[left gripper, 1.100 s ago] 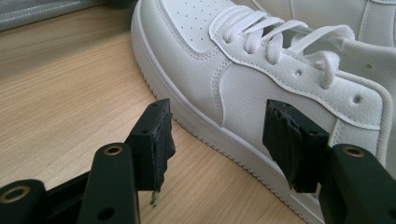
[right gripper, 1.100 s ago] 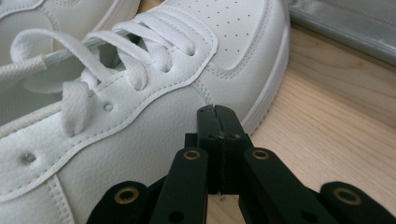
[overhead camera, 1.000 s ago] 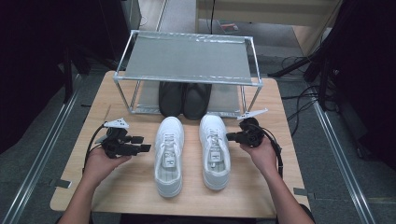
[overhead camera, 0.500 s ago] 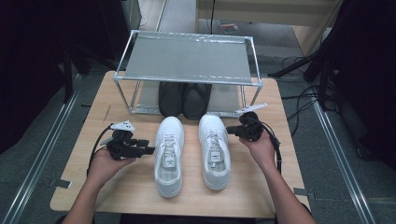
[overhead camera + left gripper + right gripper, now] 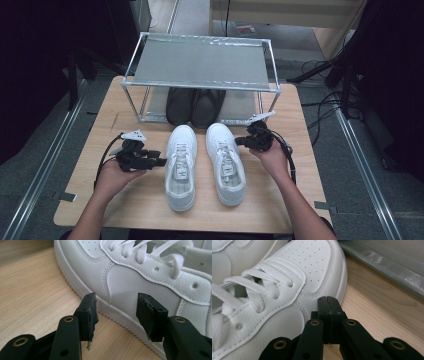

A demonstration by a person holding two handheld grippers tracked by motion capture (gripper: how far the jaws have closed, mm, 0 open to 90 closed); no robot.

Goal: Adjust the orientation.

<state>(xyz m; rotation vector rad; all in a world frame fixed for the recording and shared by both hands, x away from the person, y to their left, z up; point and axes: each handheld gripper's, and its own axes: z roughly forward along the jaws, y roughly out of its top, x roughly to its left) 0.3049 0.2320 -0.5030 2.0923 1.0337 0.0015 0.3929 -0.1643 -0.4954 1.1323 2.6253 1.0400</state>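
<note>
Rack point(image 5: 200, 62): dark shoes point(image 5: 195, 105) on lower shelf.
Left gripper point(image 5: 159, 162): jaws parted, just closing, nothing gripped, beside left white sneaker point(image 5: 181, 165).
Right gripper point(image 5: 239, 141): jaws together, empty, beside right white sneaker point(image 5: 226, 162).

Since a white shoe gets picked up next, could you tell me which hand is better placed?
Probably left: the left gripper has fingers open beside the left white shoe; the right gripper is shut.

Dark shoes point(image 5: 195, 105), upper centre of the high view — toes hidden under the rack's top shelf point(image 5: 200, 62); heels alone show. Left white shoe point(image 5: 140, 277) in the left gripper view — cut off by the top and right edges. Right white shoe point(image 5: 269, 290) in the right gripper view runs off the left edge; rack base point(image 5: 387, 265) at upper right is blurred.
</note>
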